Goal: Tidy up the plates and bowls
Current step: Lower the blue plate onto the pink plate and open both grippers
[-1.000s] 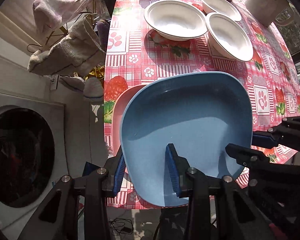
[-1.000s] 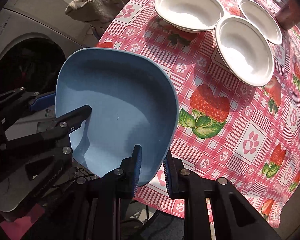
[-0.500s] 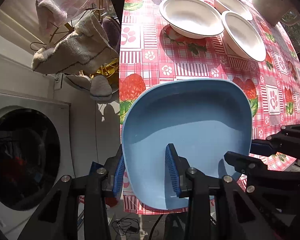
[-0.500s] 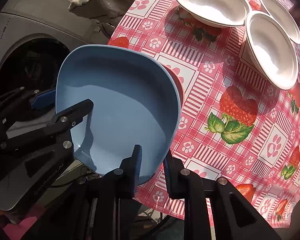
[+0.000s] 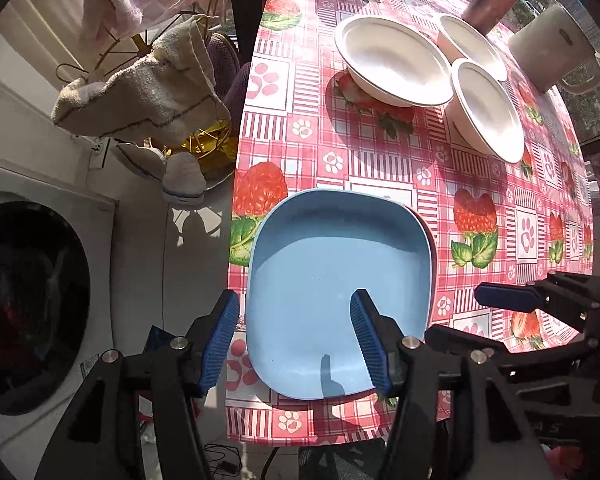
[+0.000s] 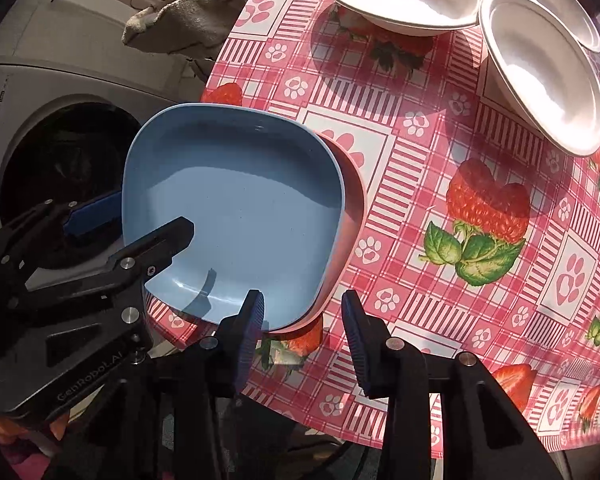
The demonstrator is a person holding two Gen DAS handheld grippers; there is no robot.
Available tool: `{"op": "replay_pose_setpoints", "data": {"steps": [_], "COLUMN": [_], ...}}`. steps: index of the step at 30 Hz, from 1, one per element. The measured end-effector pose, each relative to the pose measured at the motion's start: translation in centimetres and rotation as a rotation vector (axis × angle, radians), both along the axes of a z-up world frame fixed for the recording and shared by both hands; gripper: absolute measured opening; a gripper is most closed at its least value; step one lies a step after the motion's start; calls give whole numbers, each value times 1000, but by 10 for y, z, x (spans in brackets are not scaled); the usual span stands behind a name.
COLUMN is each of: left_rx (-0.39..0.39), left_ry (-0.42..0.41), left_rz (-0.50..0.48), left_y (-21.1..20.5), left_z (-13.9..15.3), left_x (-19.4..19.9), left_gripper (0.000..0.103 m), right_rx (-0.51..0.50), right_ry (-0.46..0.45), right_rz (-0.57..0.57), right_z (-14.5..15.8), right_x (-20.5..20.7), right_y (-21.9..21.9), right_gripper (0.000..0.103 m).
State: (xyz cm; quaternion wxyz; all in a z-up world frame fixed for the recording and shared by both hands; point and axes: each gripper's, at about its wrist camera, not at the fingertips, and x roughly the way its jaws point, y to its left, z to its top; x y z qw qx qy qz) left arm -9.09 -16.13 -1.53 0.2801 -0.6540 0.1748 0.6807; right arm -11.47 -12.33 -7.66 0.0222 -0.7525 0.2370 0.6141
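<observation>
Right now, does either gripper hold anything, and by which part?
Nothing is held. Both sets of jaws are opening around the rim of the blue plate, which lies on a pink plate.

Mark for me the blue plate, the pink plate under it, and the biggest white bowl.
blue plate (image 5: 332, 280), left wrist view, on its flat inner floor.
pink plate (image 6: 354, 200), right wrist view, on the rim showing past the blue plate's edge.
biggest white bowl (image 5: 392, 60), left wrist view, on its inner basin.

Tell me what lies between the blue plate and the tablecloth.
A pink plate sits under the blue plate, its rim showing in the right wrist view.
</observation>
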Motion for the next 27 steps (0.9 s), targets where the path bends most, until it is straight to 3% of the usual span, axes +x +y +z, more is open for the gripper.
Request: {"op": "replay_pose_setpoints", "data": {"steps": [4, 5, 6, 11, 18, 21, 27], "left_rx": [89, 108, 122, 136, 99, 85, 66], "left_ry": [-23, -20, -17, -63, -121, -144, -195], "left_rz": [16, 8, -6, -66, -116, -72, 106], "left_y": [10, 16, 22, 64, 125, 143, 172], "left_z": [13, 17, 21, 22, 6, -2, -26], "left_x": [-8, -7, -6, 0, 11, 6, -15], "left_gripper": [68, 68, 68, 71, 71, 71, 71], "right_rx": [17, 31, 43, 146, 191, 207, 227], "right_ry": [9, 2, -6, -55, -109, -104, -54], "right_rz": [-83, -100, -117, -211, -406, -424, -395], "right_z": [4, 3, 3, 10, 13, 11, 10], "right_x": [9, 12, 15, 38, 90, 94, 66], "right_y": [27, 32, 37, 65, 127, 158, 222], "right_gripper": [82, 93, 95, 95, 95, 95, 95]}}
